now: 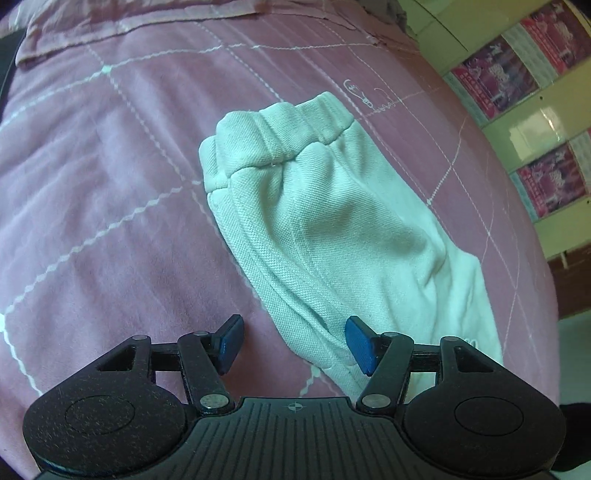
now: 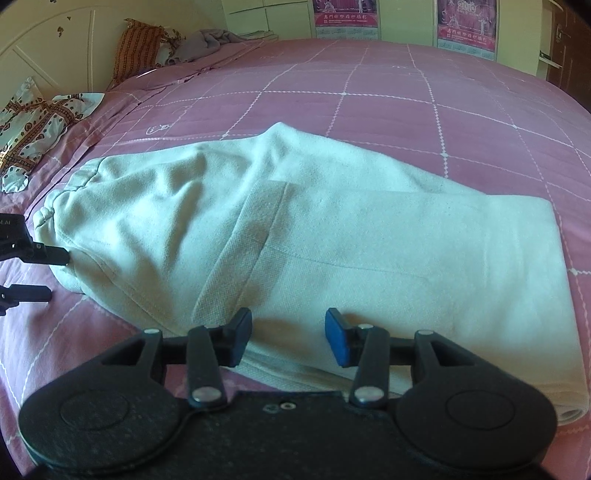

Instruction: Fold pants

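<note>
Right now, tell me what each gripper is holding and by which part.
Nothing is held. The left gripper stands open over the near edge of the pants, and the right gripper is open above their hem; no pads press the fabric.

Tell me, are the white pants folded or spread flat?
Folded: the pants lie doubled on the bed, layered edges stacked at one end.

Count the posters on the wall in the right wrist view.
2: one poster at top centre, the other to its right, above the bed. More may lie outside the frame.
</note>
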Demonstrator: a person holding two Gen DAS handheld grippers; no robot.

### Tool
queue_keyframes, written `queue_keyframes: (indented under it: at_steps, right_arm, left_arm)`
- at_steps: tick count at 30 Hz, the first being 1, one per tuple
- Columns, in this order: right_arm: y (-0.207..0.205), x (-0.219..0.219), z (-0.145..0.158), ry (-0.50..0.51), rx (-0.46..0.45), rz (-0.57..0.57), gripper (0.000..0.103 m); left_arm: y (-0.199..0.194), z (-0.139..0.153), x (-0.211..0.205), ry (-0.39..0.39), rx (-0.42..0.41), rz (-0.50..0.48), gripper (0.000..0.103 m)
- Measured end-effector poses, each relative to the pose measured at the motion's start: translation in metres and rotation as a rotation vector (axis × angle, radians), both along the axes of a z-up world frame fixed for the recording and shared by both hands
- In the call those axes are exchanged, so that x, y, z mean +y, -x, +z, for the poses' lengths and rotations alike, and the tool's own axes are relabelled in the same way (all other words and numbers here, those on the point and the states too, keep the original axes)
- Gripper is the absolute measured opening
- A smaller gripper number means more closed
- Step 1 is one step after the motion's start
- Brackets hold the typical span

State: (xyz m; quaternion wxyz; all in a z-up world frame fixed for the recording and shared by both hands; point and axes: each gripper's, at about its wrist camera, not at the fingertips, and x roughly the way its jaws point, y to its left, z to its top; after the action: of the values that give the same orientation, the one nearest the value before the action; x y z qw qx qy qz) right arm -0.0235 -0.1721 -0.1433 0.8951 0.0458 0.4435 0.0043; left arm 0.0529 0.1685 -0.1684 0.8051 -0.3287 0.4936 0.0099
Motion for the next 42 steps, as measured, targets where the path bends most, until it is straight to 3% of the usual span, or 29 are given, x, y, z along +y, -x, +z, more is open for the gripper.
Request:
queue_keyframes:
  at_steps: [5,9,17,18,21,25,30,32,36,39,42]
  right_arm:
    - [-0.001,0.000,-0.002,-0.004,0.000,-0.002,0.046]
    - [-0.002,0.000,-0.003,-0.010,0.000,-0.004,0.046]
    - [-0.003,0.000,-0.004,-0.015,0.003,-0.011,0.047]
    - [-0.004,0.001,-0.004,-0.013,0.002,-0.011,0.047]
    - [-0.004,0.001,-0.005,-0.012,0.000,-0.012,0.047]
    - [-0.004,0.002,-0.004,-0.003,-0.001,-0.012,0.045]
    - [-0.012,0.007,0.011,0.038,-0.055,0.002,0.044]
    - [-0.023,0.011,-0.009,0.054,0.052,0.037,0.046]
    - [-0.027,0.007,-0.007,0.033,0.065,0.037,0.045]
    - [-0.015,-0.013,0.009,-0.044,-0.004,-0.030,0.044]
    - [0.005,-0.044,0.024,-0.091,-0.060,-0.099,0.045]
  left_arm:
    - [-0.003,-0.022,0.016,0.200,-0.003,0.096,0.053]
    - [-0.013,-0.039,0.019,0.285,-0.024,0.159,0.053]
    - [-0.056,-0.060,0.008,0.337,-0.041,0.202,0.053]
    - [-0.059,-0.061,0.009,0.338,-0.042,0.207,0.049]
    - [-0.062,-0.062,0.007,0.317,-0.016,0.231,0.029]
    - [-0.061,-0.044,0.000,0.237,-0.039,0.202,0.023]
    - [-0.066,0.006,-0.023,0.101,-0.155,0.100,0.021]
    - [-0.069,0.031,-0.043,0.023,-0.220,0.024,0.020]
    - [-0.071,0.081,-0.096,-0.116,-0.367,-0.177,0.020]
    - [-0.058,0.108,-0.145,-0.192,-0.464,-0.359,0.020]
    - [-0.034,0.114,-0.206,-0.241,-0.516,-0.556,0.020]
